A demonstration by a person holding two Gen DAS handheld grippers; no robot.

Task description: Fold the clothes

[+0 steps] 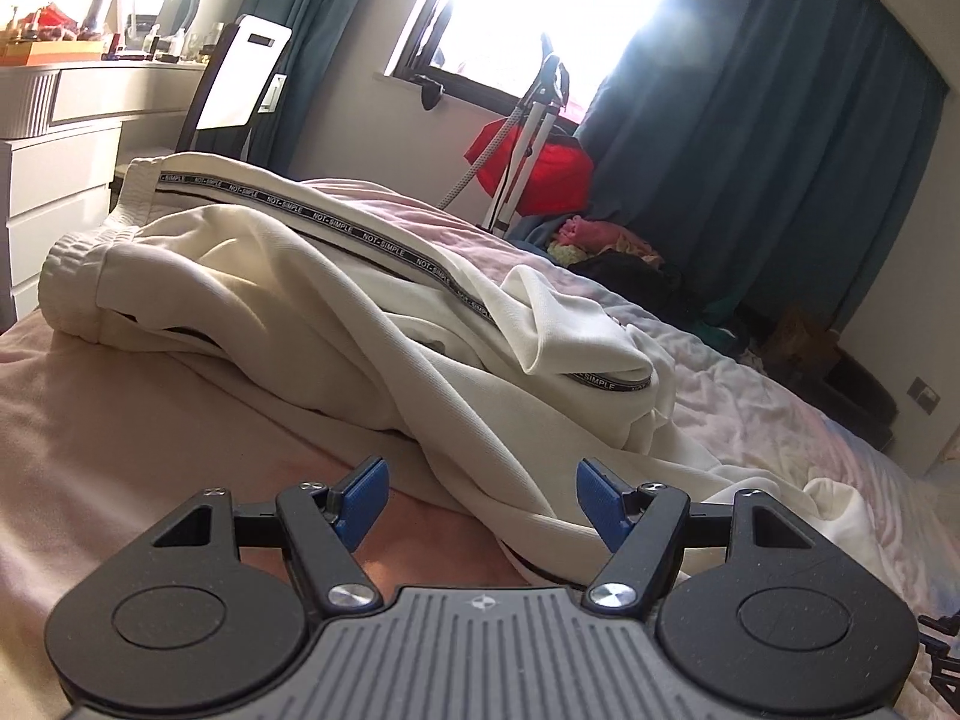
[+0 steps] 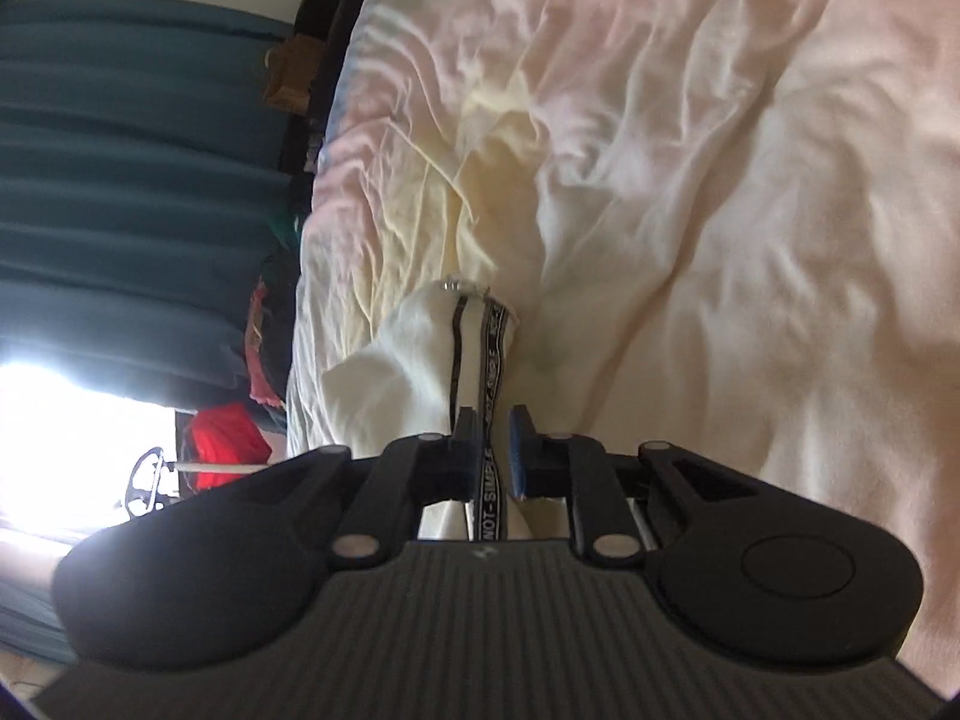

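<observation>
Left wrist: cream trousers (image 1: pixel 336 312) heaped on pink bed (image 1: pixel 120 420), teal curtains (image 1: pixel 780 150) behind.

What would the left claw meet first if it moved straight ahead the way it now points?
Most likely the cream trousers. The left claw is open and low over the bed, and a fold of their cloth lies just ahead between its fingers. Depth is hard to judge in this fisheye view.
</observation>
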